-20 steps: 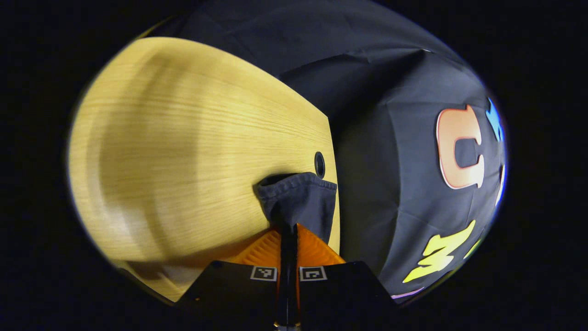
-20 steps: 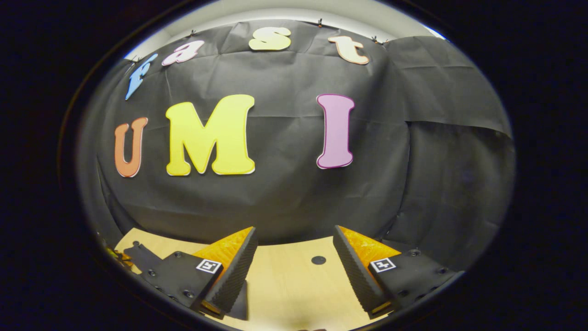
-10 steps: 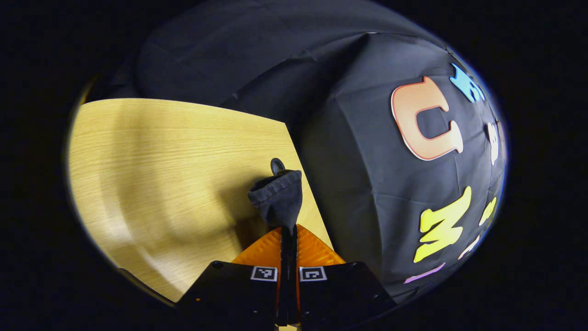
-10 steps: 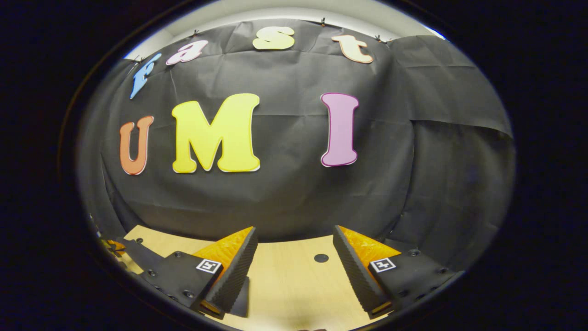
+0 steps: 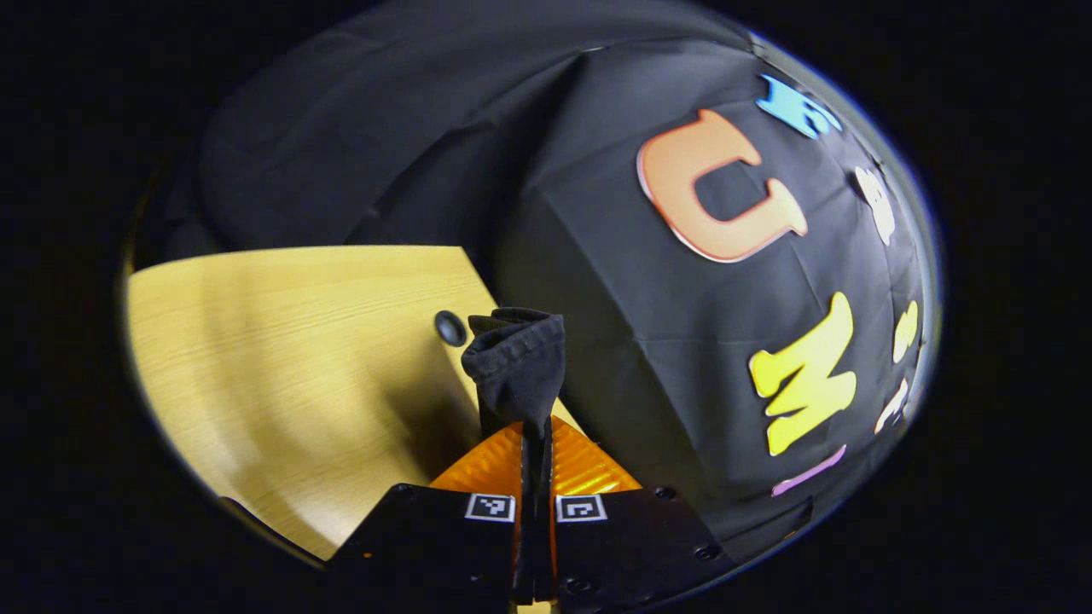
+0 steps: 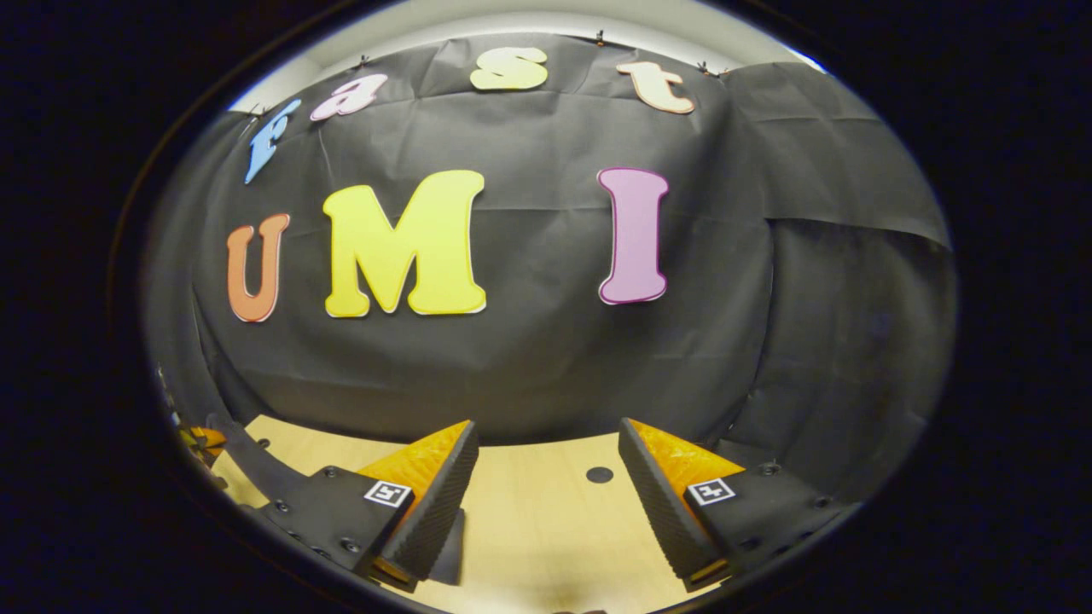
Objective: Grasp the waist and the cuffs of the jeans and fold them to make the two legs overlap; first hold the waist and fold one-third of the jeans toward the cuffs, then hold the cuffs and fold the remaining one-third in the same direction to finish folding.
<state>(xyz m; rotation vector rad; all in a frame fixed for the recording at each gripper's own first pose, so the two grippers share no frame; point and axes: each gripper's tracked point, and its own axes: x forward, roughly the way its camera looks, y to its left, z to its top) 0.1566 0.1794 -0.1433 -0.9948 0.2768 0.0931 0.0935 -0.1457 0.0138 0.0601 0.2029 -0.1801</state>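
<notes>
Left gripper (image 5: 535,443) is clamped tight on a bunched hem of the jeans (image 5: 516,362), both fingers pressed together with dark denim pinched between them; the stitched edge is seen sticking up past the fingertips, lifted above the table (image 5: 281,341). Whether cuff or waist is held cannot be told, though a narrow stitched hem suggests a cuff. The fabric is judged to be held raised so it can be carried over for a fold

Right gripper (image 6: 546,499) is spread wide, nothing between its fingers, and is held low over bare wooden table (image 6: 537,529). A small dark sliver, possibly denim, is seen beside its left finger (image 6: 431,503), not gripped. It is judged to be waiting or about to reach for its own grab

A round black grommet (image 5: 450,327) is set into the tabletop just beside the held fabric, also seen ahead of the right gripper (image 6: 599,474). Black cloth wall (image 6: 529,358) is hung close behind the table edge; no obstacle is noted on the visible wood. The rest of the jeans is out of frame
</notes>
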